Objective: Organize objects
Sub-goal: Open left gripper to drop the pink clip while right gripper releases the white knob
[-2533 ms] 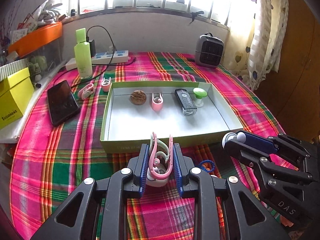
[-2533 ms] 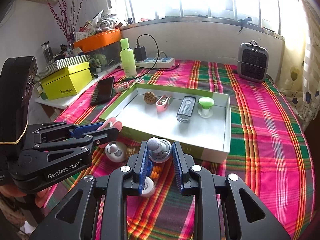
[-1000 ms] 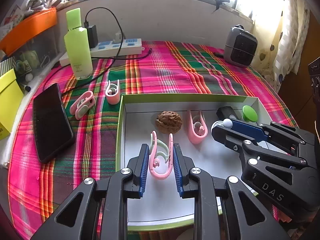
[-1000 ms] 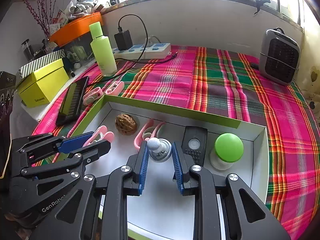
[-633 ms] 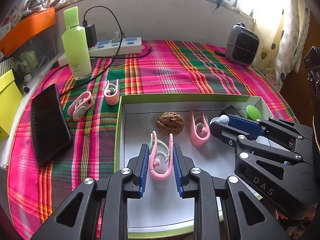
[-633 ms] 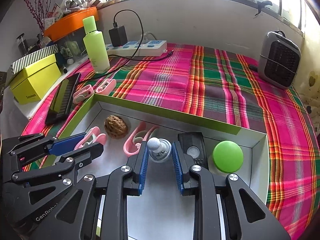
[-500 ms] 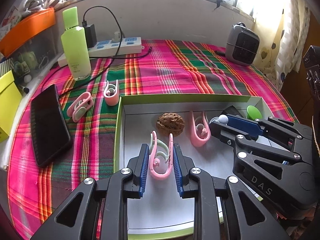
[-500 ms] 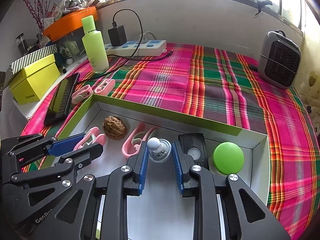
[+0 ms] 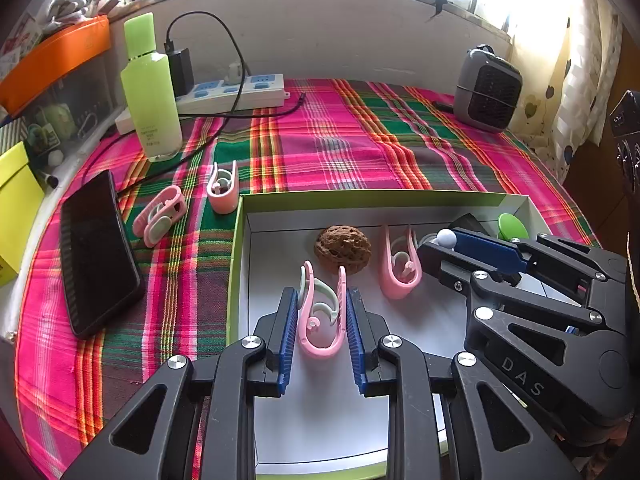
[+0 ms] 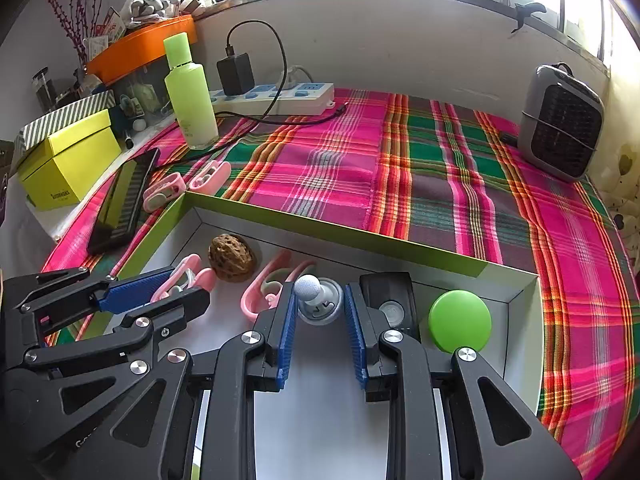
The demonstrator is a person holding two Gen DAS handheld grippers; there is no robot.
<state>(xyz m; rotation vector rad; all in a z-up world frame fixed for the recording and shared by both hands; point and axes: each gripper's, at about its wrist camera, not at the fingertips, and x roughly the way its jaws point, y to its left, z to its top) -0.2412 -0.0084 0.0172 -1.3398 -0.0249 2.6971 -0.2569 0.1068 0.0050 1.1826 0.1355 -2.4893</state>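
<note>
My left gripper is shut on a pink clip and holds it over the white floor of the green-rimmed box, near its left wall. My right gripper is shut on a grey round knob piece over the same box. In the box lie a walnut, another pink clip, a black device and a green-capped piece. Two more pink clips lie on the cloth left of the box.
A black phone lies left of the box. A green bottle, a power strip with charger and cable, and a grey fan heater stand at the back. A yellow box sits far left.
Both grippers moved from the table's near side forward over the box, carrying their objects. In the last half second they edged slightly further in.
</note>
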